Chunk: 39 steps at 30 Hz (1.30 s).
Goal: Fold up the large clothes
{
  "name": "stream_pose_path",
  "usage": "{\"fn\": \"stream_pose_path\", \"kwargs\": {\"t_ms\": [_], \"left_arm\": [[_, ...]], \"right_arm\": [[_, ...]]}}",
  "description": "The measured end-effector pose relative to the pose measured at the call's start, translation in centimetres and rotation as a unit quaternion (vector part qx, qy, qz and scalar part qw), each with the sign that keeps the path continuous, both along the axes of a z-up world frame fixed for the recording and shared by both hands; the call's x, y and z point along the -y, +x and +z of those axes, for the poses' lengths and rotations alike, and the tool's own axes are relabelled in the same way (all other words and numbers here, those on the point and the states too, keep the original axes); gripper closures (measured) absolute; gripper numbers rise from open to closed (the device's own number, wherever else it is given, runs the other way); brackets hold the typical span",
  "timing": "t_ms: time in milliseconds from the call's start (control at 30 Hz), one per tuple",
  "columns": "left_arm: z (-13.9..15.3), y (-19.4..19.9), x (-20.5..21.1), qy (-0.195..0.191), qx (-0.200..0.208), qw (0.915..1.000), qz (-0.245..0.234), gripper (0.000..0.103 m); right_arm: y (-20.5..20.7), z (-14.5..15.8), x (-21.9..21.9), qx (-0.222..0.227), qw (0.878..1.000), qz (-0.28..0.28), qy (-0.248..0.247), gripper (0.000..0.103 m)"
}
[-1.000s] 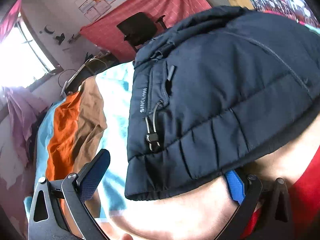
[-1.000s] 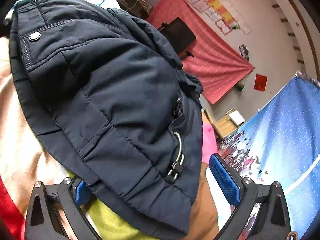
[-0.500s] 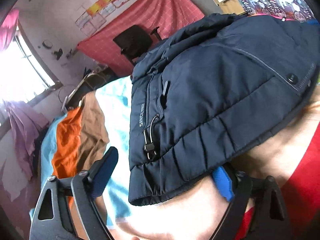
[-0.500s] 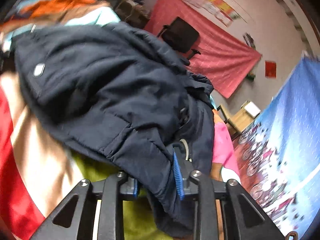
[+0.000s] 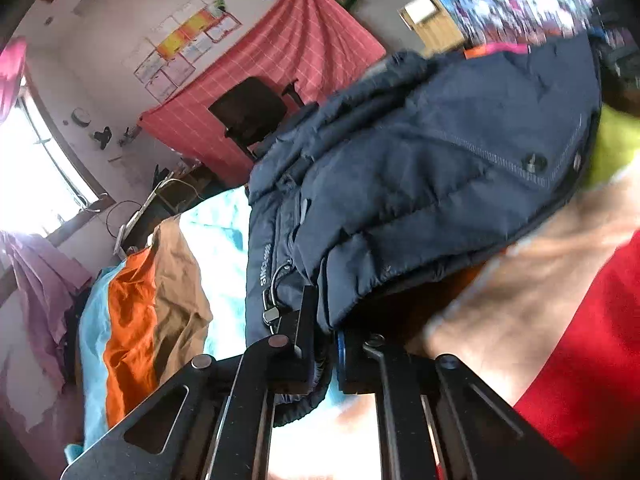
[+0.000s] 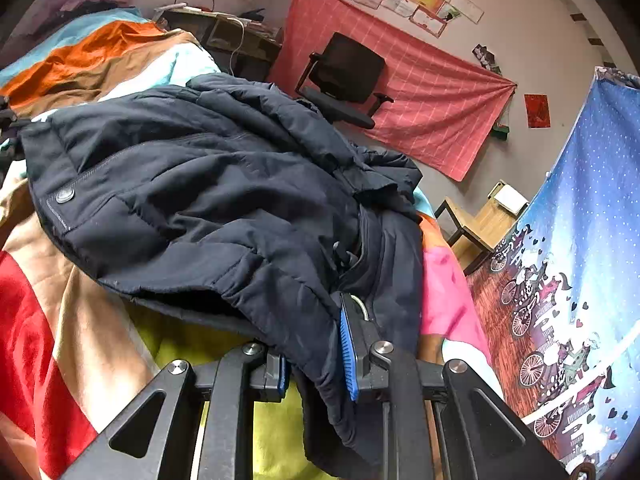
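A dark navy padded jacket (image 5: 420,184) lies on a bed with a colour-block cover (image 5: 132,320). In the left wrist view my left gripper (image 5: 326,332) is closing, its jaws pinching the jacket's bottom hem beside a drawcord toggle (image 5: 272,314). That corner hangs slightly lifted. In the right wrist view the same jacket (image 6: 208,192) spreads leftward. My right gripper (image 6: 316,360) is closing too, its blue pads (image 6: 347,356) clamped on the hem's other corner near a cord loop (image 6: 360,304). A snap button (image 6: 64,196) shows on the far flap.
The bed cover (image 6: 52,340) has red, beige, yellow-green, orange and light blue panels. Behind the bed stand a black office chair (image 6: 344,76), a red cloth on the wall (image 6: 404,96) and a cluttered desk (image 6: 224,40). A blue printed curtain (image 6: 572,280) hangs at right beside a wooden table (image 6: 484,220).
Both grippers went from wide open around the hem to clamped on it. Both hem corners have risen a little off the bed cover, and the views have tilted.
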<state>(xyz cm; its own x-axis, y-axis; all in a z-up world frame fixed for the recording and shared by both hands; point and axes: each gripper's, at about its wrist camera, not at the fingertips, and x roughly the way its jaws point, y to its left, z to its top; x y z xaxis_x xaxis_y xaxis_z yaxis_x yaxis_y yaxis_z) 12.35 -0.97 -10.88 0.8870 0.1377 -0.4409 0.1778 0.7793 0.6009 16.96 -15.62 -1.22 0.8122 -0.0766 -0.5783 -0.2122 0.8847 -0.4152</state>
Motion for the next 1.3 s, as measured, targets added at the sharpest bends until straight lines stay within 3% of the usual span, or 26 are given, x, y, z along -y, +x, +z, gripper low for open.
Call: {"fn": "stream_pose_path", "kwargs": {"t_ms": [133,400,567,733,867,1033,1300], "left_arm": [[2.9,-0.1,0.1,-0.019,0.018,0.9996,-0.007,0.098],[10.2,2.9,1.2,-0.058,0.032,0.9977,-0.014,0.099],[15.8,8.2,2.0,-0.06,0.048,0.997,-0.014,0.099],[19.5,16.4,3.0,-0.07,0.046,0.9964,0.011,0.099],[20.4,22.0,4.0,-0.07,0.061,0.9951,0.035,0.099],[19.0,27.7,5.3,-0.049,0.092,0.9928,0.06,0.099],[17.1,34.7,4.8,-0.074,0.075,0.9889,0.104,0.099]], "right_arm": [[-0.8,1.3,0.2,0.031,0.999,-0.001,0.009,0.091],[0.7,5.5,1.5,0.064,0.997,0.006,0.038,0.093],[3.9,9.1,2.8,0.088,0.995,0.021,0.042,0.093],[10.9,13.3,4.1,0.087,0.995,0.022,0.054,0.093],[17.4,14.7,4.6,0.065,0.997,0.007,0.045,0.093],[23.9,14.1,4.5,0.05,0.998,-0.019,0.017,0.093],[30.8,11.6,4.5,0.064,0.996,-0.054,0.031,0.093]]}}
